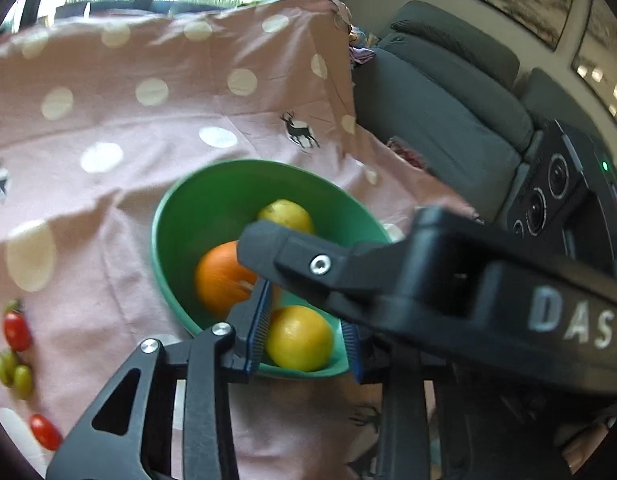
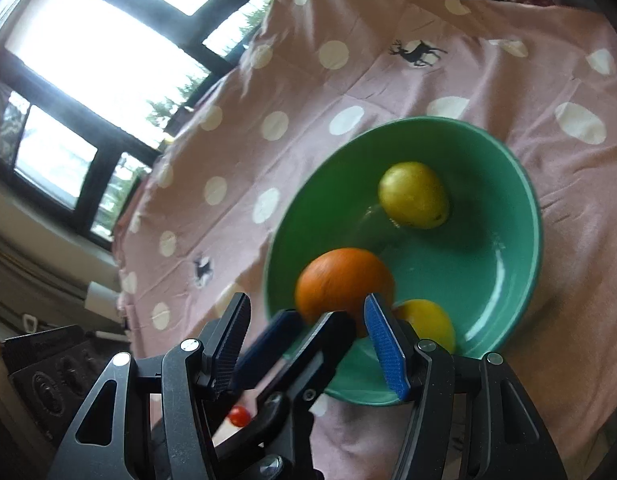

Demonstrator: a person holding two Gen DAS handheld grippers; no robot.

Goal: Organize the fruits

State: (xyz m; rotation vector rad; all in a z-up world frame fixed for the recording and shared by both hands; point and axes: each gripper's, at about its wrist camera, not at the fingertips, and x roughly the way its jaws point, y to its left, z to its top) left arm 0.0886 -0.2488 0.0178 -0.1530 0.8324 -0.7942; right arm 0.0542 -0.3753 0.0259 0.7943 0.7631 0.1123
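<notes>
The pink spotted cloth [image 1: 108, 208] is covering the whole worktop, with a grey sofa [image 1: 440, 120] sitting beyond its right edge. The green bowl [image 1: 168, 216] is resting on the cloth, right under both tools. The right tool [image 2: 308, 304] is hovering over the near rim with its jaws standing well apart, gripping nothing. The left tool [image 1: 304, 320] is reaching in between those jaws, its own jaws showing only a narrow gap. Whether they are pinching anything, I cannot tell. Inside the bowl, the orange [image 1: 220, 280] is lying against the left wall, blurred. A yellow citrus [image 1: 298, 338] is sitting by the near rim and a yellow-green fruit [image 1: 286, 214] is lying at the far side. Out on the cloth to the left, red and green cherry tomatoes [image 1: 16, 330] are lying loose.
</notes>
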